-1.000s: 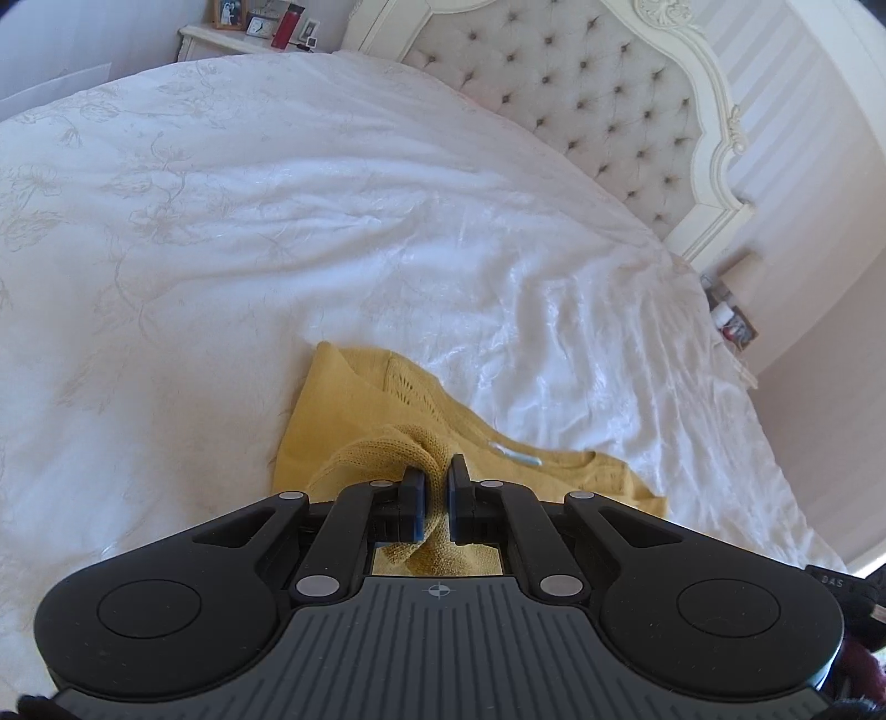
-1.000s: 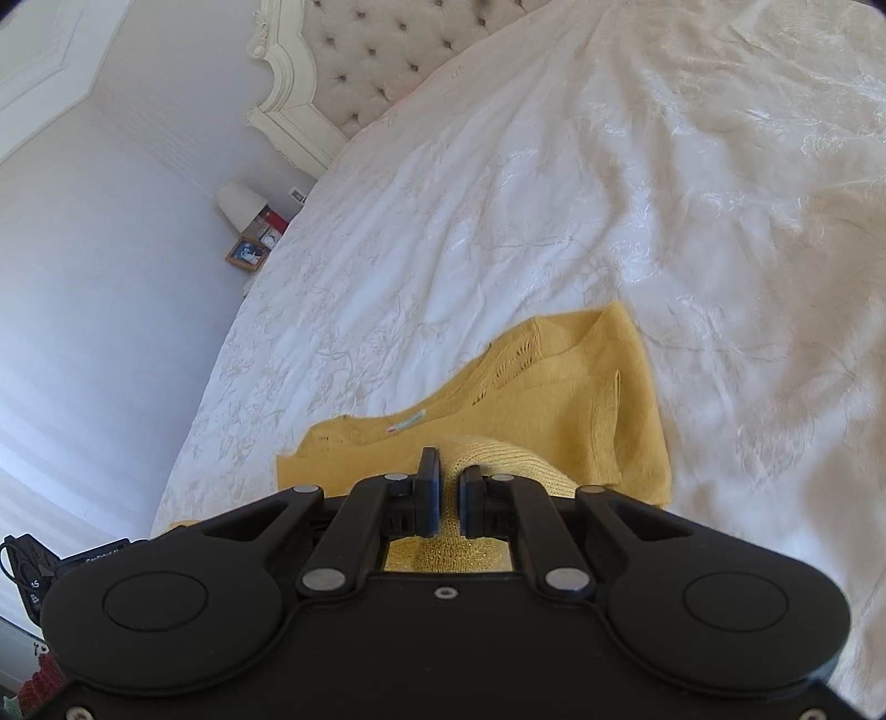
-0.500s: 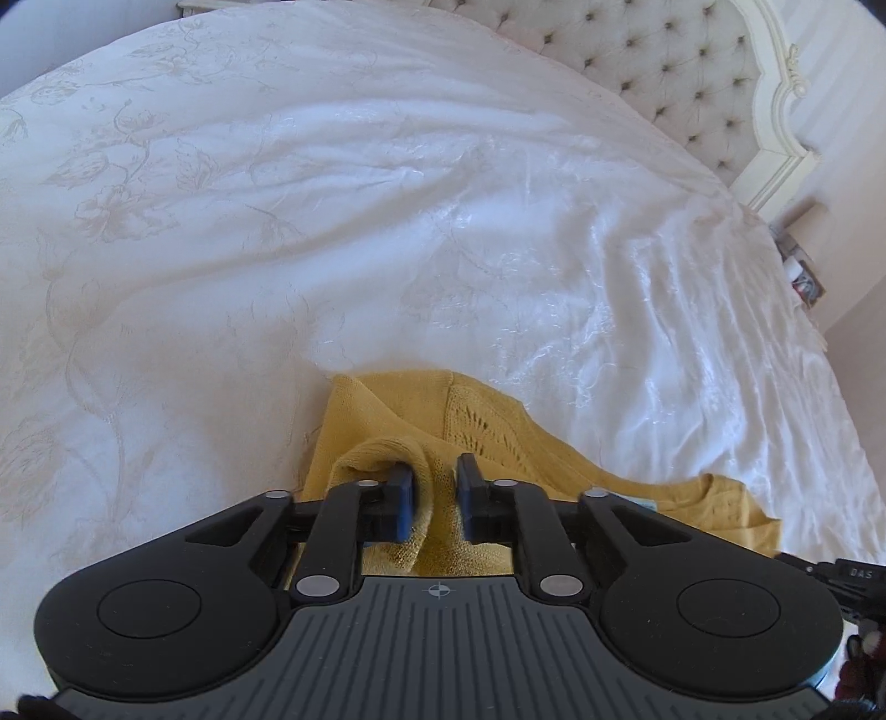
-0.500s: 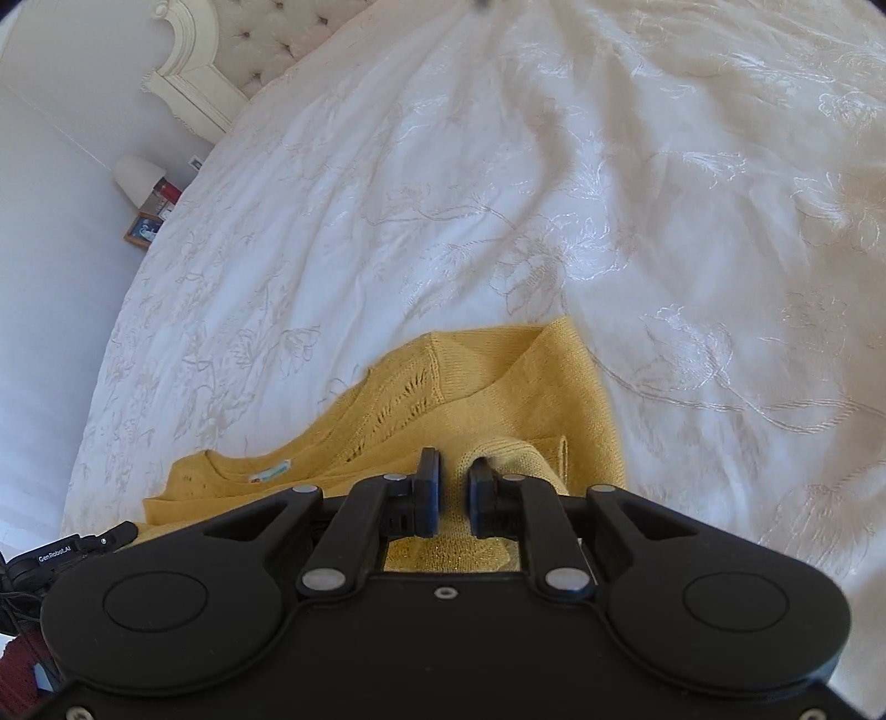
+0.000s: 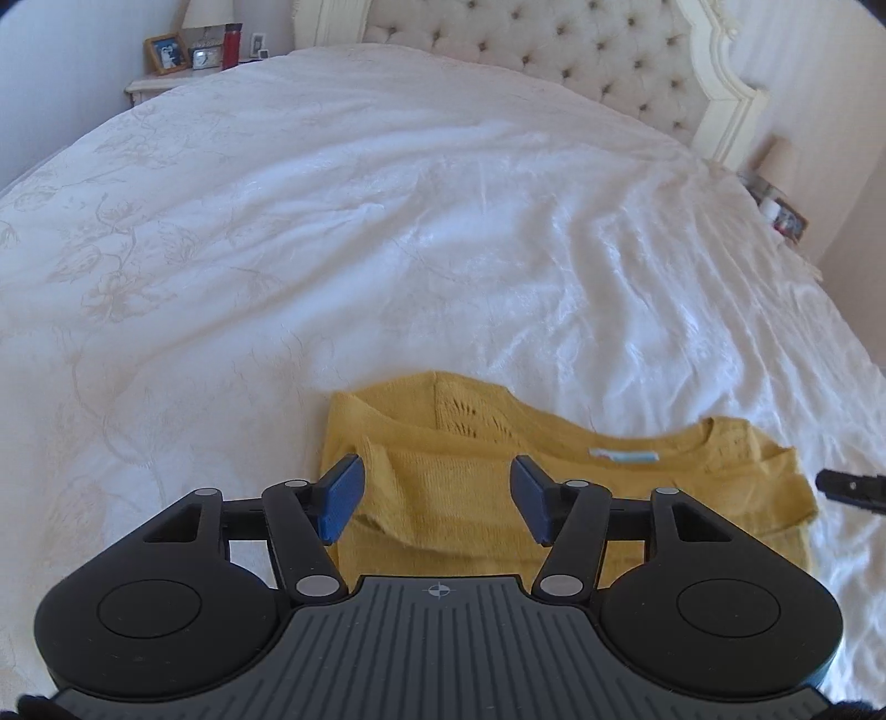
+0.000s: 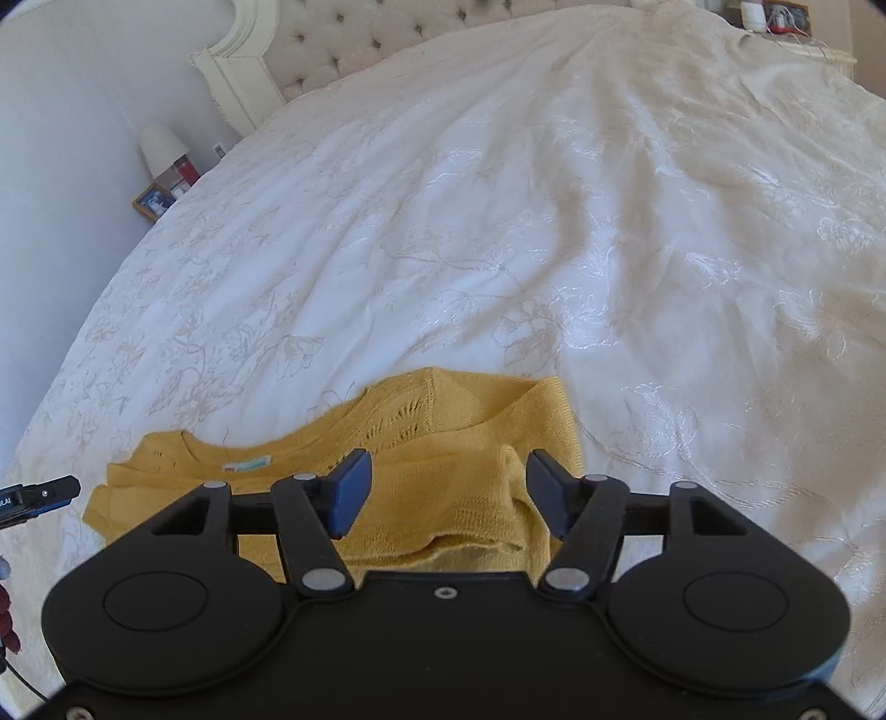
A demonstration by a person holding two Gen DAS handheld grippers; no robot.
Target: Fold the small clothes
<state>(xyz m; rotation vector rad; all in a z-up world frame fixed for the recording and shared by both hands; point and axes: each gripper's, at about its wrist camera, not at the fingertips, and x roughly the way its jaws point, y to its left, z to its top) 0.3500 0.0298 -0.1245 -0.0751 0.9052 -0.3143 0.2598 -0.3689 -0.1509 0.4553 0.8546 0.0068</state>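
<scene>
A small mustard-yellow knit sweater [image 5: 554, 476] lies folded on the white bedspread [image 5: 387, 221], its neck label facing up. My left gripper [image 5: 437, 498] hovers just above the sweater's left part; its jaws are opening and the blue pads stand apart from the knit. In the right wrist view the same sweater [image 6: 443, 432] sits under my right gripper [image 6: 448, 493], whose jaws are also opening over a folded cuff edge, with no pad pressing on it. The tip of the other gripper shows at each view's edge.
The patterned white bedspread [image 6: 554, 249] spreads wide ahead of the sweater. A tufted headboard [image 5: 554, 50] stands at the far end. Nightstands with a lamp, photo frames and small items flank it [image 5: 188, 50] [image 6: 166, 171].
Both grippers were shut on folds of the sweater; both have let go and their jaws have spread. The lifted folds now lie flat on the garment, and both hands sank lower.
</scene>
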